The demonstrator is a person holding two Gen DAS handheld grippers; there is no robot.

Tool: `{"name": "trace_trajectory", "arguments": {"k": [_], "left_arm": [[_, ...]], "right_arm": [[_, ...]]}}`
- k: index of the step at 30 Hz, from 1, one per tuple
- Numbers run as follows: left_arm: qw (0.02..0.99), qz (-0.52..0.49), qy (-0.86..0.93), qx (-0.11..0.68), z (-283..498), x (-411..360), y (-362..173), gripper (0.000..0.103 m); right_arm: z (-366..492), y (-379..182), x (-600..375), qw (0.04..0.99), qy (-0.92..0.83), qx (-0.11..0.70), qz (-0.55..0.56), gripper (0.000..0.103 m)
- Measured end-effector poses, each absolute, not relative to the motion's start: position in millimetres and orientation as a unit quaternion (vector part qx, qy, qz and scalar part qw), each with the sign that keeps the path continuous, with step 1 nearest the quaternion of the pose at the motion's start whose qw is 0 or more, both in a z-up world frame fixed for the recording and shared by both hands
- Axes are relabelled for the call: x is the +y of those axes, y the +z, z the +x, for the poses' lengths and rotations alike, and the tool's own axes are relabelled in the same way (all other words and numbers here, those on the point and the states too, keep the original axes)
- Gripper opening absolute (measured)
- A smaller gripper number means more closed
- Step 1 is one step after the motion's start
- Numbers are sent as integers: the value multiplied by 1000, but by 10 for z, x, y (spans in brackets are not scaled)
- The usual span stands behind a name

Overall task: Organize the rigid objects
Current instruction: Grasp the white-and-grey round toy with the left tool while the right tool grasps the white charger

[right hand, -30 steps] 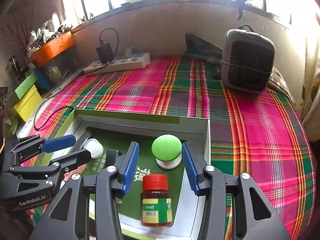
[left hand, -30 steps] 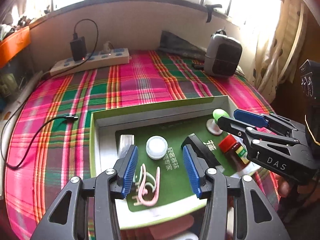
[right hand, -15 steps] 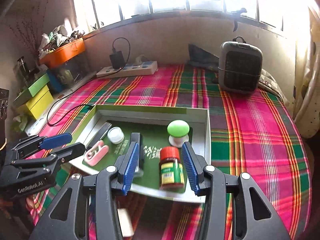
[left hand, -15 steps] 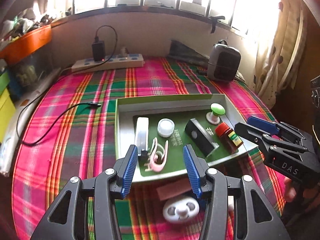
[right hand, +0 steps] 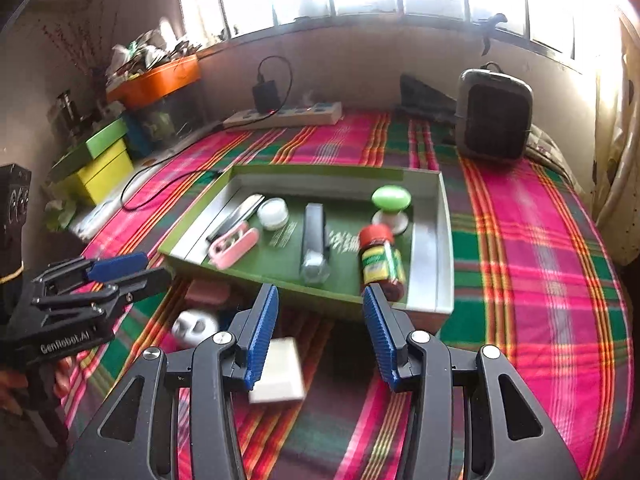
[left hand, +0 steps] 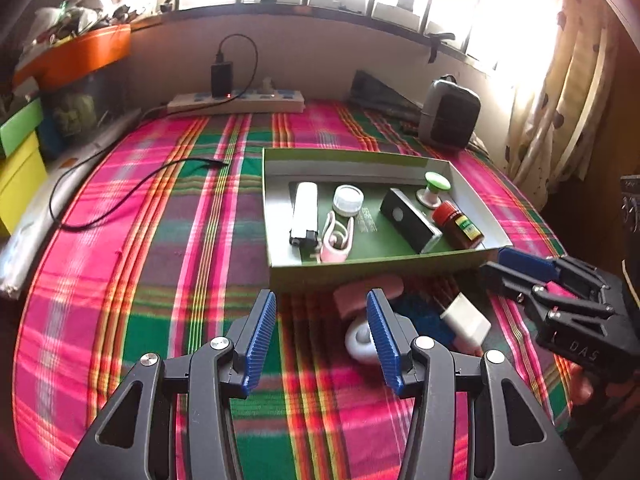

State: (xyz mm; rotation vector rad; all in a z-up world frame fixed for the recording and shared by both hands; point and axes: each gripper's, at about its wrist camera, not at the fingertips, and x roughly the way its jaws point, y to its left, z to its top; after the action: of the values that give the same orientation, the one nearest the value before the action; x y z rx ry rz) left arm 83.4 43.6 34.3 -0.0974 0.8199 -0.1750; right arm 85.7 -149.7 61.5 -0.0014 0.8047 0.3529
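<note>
A green box (left hand: 360,156) (right hand: 446,240) on the plaid cloth holds a white lighter-like bar (left hand: 304,210), a white round cap (left hand: 348,199), a pink clip (left hand: 338,242), a black block (left hand: 408,220), a green knob (left hand: 437,182) and a red-capped jar (left hand: 458,226) (right hand: 380,258). In front of the box lie a pink eraser-like piece (left hand: 368,290), a round white object (left hand: 360,342) (right hand: 194,326) and a white block (left hand: 466,322) (right hand: 280,370). My left gripper (left hand: 322,344) is open and empty, short of these. My right gripper (right hand: 322,336) is open and empty above the white block.
A power strip with charger (left hand: 236,100) and a grey heater (left hand: 450,114) stand at the back. A black cable (left hand: 120,196) lies on the cloth at left. Yellow and green boxes (right hand: 100,160) sit at the left edge. Curtains (left hand: 560,100) hang at right.
Both grippers have pulled back and up from the box. The loose items in front of the box have come into view. Both stay open and empty.
</note>
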Motion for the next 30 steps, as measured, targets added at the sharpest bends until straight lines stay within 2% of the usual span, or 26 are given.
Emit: {"name": "trace_trajectory", "arguments": {"k": [15, 30], "left_arm": [[904, -68, -95, 411, 664, 506, 185, 47], [902, -72, -106, 413, 668, 491, 163, 47]], "right_arm": [[562, 429, -1350, 891, 190, 411, -20, 46], [646, 343, -1280, 886, 181, 425, -40, 46]]}}
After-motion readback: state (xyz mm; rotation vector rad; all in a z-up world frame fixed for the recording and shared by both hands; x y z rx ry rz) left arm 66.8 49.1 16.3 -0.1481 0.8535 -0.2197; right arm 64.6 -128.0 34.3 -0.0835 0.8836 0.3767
